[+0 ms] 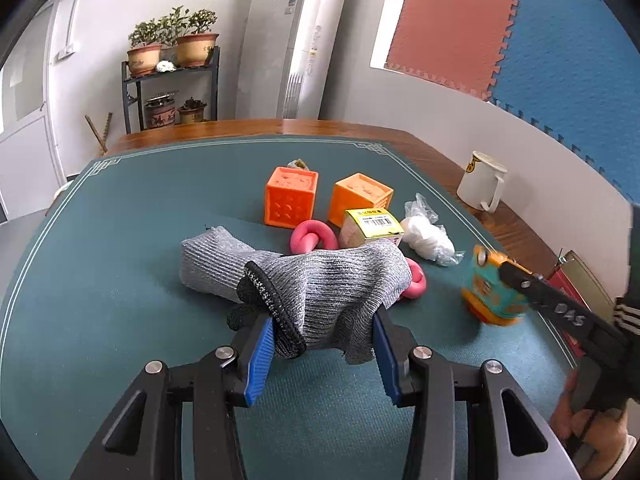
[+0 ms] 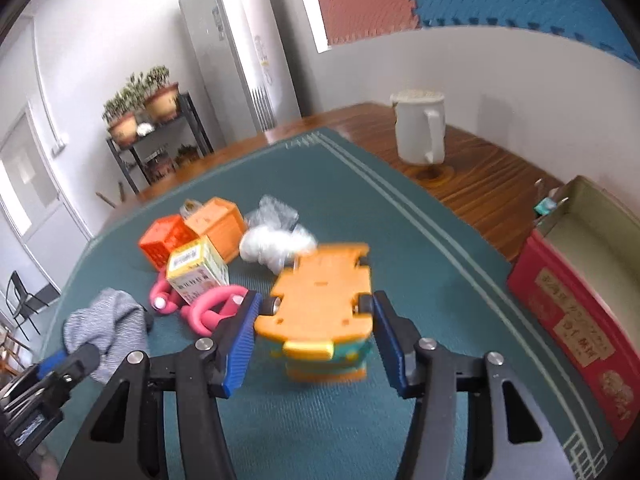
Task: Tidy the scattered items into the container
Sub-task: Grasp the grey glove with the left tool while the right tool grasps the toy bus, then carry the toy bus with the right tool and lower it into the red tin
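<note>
My left gripper (image 1: 320, 340) is shut on a grey knitted glove (image 1: 320, 284) and holds its cuff end above the green mat; the glove also shows in the right wrist view (image 2: 108, 328). My right gripper (image 2: 316, 320) is shut on an orange and teal toy car (image 2: 320, 300), held upended and blurred, above the mat; the car also shows in the left wrist view (image 1: 492, 292). The red open box (image 2: 576, 300) stands at the right edge of the table.
On the mat lie two orange cubes (image 1: 291, 196) (image 1: 360, 196), a pink foam twist (image 1: 312, 236), a small yellow carton (image 1: 374, 226) and a white plastic bag (image 1: 428, 236). A white mug (image 1: 482, 186) stands on the wooden table edge.
</note>
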Available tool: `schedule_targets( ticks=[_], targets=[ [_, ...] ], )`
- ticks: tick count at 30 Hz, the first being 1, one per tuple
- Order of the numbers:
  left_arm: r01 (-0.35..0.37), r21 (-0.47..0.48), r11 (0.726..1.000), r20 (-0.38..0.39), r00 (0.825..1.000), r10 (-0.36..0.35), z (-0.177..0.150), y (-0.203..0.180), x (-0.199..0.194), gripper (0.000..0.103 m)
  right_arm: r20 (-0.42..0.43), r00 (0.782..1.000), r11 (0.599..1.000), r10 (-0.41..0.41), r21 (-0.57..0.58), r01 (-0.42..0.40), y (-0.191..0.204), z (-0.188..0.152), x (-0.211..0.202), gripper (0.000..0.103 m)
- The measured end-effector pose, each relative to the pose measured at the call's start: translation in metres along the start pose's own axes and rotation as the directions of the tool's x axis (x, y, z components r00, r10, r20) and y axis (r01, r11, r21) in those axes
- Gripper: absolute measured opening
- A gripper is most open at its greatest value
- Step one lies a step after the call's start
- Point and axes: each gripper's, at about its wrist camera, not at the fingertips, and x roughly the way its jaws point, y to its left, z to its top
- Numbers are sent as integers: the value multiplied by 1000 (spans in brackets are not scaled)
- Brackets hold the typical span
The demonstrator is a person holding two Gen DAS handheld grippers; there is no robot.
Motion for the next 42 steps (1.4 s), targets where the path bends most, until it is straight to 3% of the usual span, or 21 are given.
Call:
schedule_targets(
  ticks=[4,8,13,16,20,22,23,28,29,31,32,37,38,39,40,42],
  targets=[
    [5,8,1000,-2,1000,-5,-1,-3,-1,47,35,999,1000,0,15,0,-11,0,-21,58],
    [13,23,1000,-2,1000,-13,-4,-10,-3,47,4,999,999,-34,-1,34,-22,-4,-23,58],
    [23,40,999,-1,1000,-23,-6,-17,-6,47,-12,1000,1000,-16,-27,16,-29,-6,-23,59],
    [28,44,999,-6,1000,-28,-7,-19,-6,47,-24,999,998,-34,-60,33,-28,-10,-20,68],
    [32,45,998,-5,999,-32,-7,-20,-7,47,-56,997,996,-47,-82,43,-30,-16,-9,69],
    [32,44,998,-7,999,-32,-7,-20,-7,47,-66,997,995,-50,-84,44,-33,-19,-3,62],
    [32,44,998,-9,999,-32,-8,-20,-6,47,-76,996,995,-49,-86,42,-34,-20,0,51],
    [33,42,999,-17,999,-32,-7,-19,-4,47,-77,996,998,-42,-53,38,-40,-16,6,51],
    [33,42,999,-18,999,-32,-7,-19,-4,47,-74,996,998,-41,-44,38,-41,-14,7,53],
    [34,41,999,-19,999,-33,-7,-19,-3,47,-68,997,999,-39,-26,37,-44,-12,8,71],
    [34,42,999,-20,999,-33,-7,-19,-3,47,-64,997,999,-38,-17,37,-45,-11,8,85],
    [37,46,998,-22,999,-36,-8,-21,-2,47,-51,998,999,-34,-24,33,-41,-2,16,85],
    [38,47,998,-23,999,-37,-8,-21,-2,47,-56,998,999,-37,-32,35,-39,-3,20,83],
    [38,48,998,-23,999,-37,-8,-21,-2,47,-62,997,998,-40,-40,38,-37,-4,23,65],
    [38,49,998,-23,999,-37,-8,-21,-2,47,-68,997,998,-44,-48,40,-36,-5,26,55],
    [40,51,998,-22,999,-39,-8,-22,-2,47,-72,996,997,-49,-57,45,-34,-7,29,55]
  ],
)
